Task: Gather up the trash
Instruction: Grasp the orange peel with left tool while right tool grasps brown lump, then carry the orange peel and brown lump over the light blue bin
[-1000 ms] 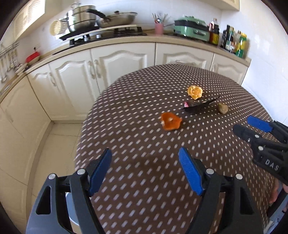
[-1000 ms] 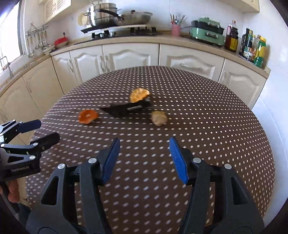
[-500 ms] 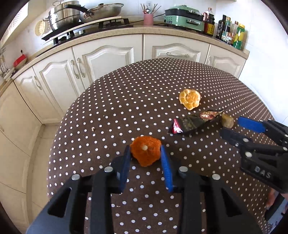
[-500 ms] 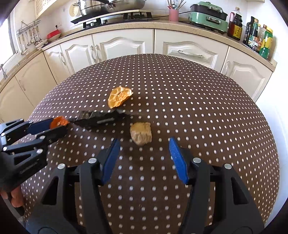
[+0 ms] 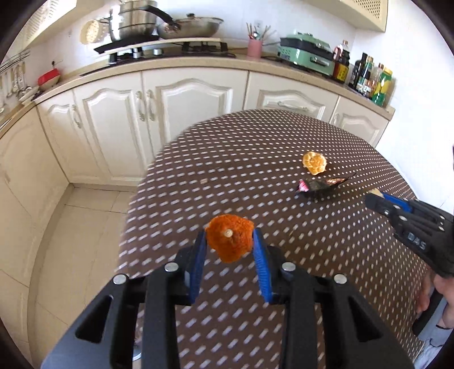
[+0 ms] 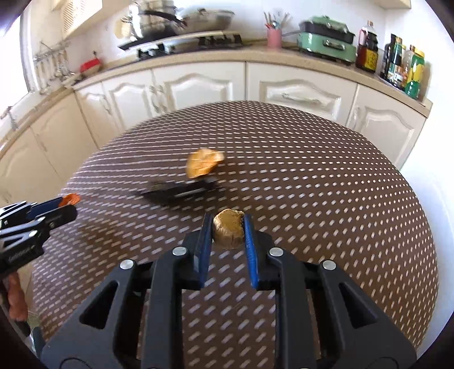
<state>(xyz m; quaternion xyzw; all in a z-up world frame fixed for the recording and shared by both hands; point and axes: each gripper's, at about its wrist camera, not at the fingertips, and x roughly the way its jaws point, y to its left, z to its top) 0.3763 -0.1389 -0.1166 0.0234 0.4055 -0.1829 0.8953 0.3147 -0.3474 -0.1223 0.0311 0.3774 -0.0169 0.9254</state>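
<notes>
Now left gripper (image 5: 229, 241) grips orange peel (image 5: 229, 238) | right gripper (image 6: 227, 230) closing on brown lump (image 6: 228, 232)

A home kitchen. A round table (image 5: 255, 147) in a brown polka-dot cloth stands in front of cream cabinets (image 5: 170, 105). On the counter behind it sit a gas hob (image 5: 198, 46) with a steel pot (image 5: 133, 20) and wok (image 5: 190, 27), a pink utensil cup (image 5: 254, 47), a green electric grill (image 5: 308, 55) and sauce bottles (image 5: 369, 76).
</notes>
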